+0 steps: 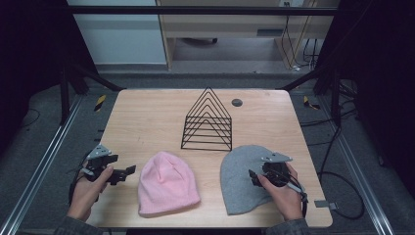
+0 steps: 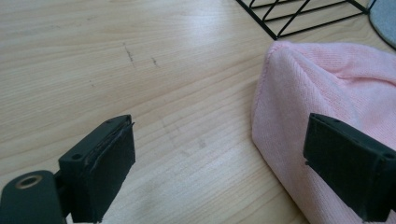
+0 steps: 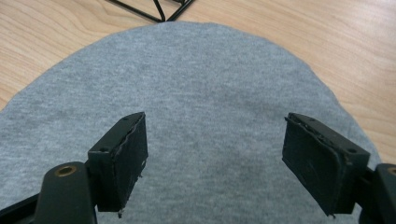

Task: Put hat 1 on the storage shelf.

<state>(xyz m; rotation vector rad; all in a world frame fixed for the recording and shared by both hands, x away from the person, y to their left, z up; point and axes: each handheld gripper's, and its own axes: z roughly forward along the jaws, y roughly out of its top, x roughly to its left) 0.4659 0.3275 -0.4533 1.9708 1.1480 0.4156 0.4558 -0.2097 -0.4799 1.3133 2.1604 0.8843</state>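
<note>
- Both hands sit at the frame's lower edge: left gripper (image 1: 128, 170) fingers apart beside the pink beanie (image 1: 168, 184), aimed at its edge
- Right gripper (image 1: 251, 175) fingers apart over the grey beanie (image 1: 240, 181), probably readying a pinch
- Wire rack (image 1: 208, 120) stands upper centre on the bench (image 1: 147, 117)

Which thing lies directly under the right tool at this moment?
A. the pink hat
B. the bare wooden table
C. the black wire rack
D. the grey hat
D: in the right gripper view the grey hat spreads beneath the open jaws of the right tool, and in the high view that tool sits over the grey hat, not the pink hat.
</note>
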